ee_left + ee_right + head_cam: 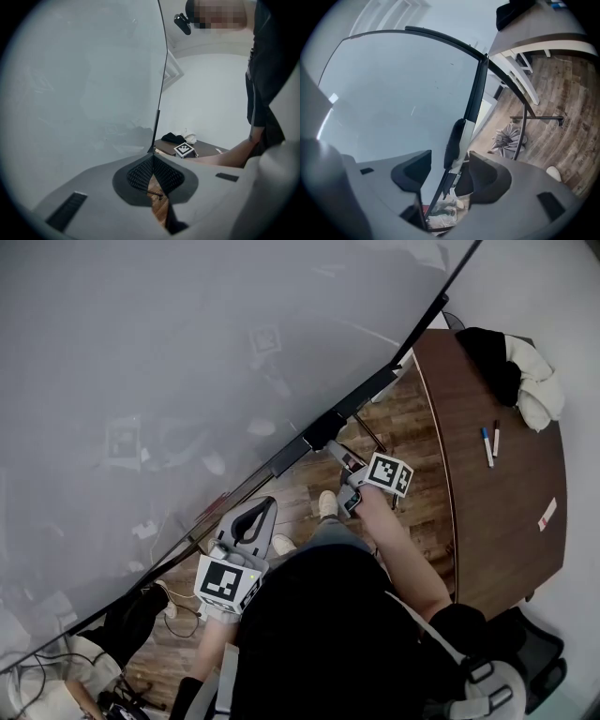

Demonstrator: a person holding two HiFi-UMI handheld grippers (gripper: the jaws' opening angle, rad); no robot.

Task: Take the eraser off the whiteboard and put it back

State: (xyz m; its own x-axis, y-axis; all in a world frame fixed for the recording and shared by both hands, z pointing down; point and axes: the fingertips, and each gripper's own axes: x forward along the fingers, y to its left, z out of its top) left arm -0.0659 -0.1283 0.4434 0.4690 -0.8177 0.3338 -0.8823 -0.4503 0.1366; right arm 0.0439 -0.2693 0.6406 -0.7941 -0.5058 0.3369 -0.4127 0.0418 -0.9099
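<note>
The eraser (pixel 456 140) clings to the whiteboard (pixel 393 93) at its framed edge, just ahead of the right gripper (pixel 449 171), whose jaws stand wide and empty; the left gripper (pixel 152 161) has its jaws together

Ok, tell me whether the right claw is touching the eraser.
Apart. The right gripper view shows the eraser inside the open right claw, with a gap at each side.
</note>
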